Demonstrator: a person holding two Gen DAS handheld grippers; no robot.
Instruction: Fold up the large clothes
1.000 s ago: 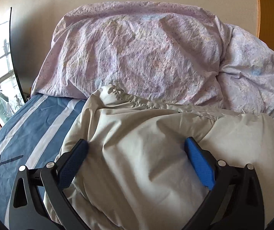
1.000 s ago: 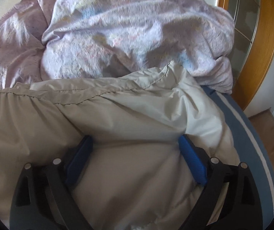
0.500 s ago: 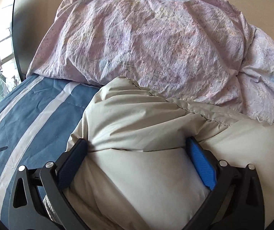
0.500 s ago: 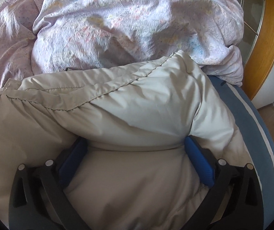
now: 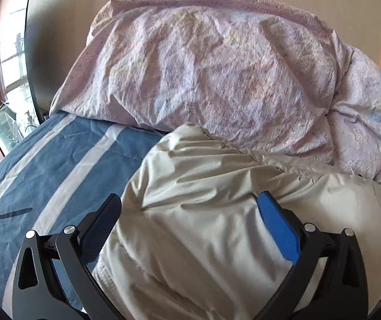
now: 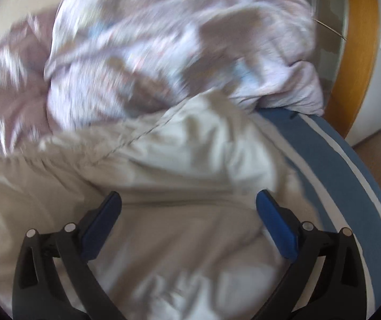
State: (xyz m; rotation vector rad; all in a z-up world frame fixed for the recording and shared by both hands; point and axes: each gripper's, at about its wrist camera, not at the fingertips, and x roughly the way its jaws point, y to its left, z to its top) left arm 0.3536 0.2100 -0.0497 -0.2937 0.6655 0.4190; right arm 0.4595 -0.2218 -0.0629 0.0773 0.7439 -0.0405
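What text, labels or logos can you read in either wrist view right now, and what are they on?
No readable words or numbers in either view.
Blue striped bedsheet: a dark swoosh-shaped mark, a shape only, no letters.
Lilac duvet: fine faded print, too small to read.
Beige padded jacket: no label or logo showing; the right wrist view of it is motion-blurred.

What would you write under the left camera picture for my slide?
Open left gripper over a puffy beige jacket on a blue striped bed cover, lilac duvet heaped behind.
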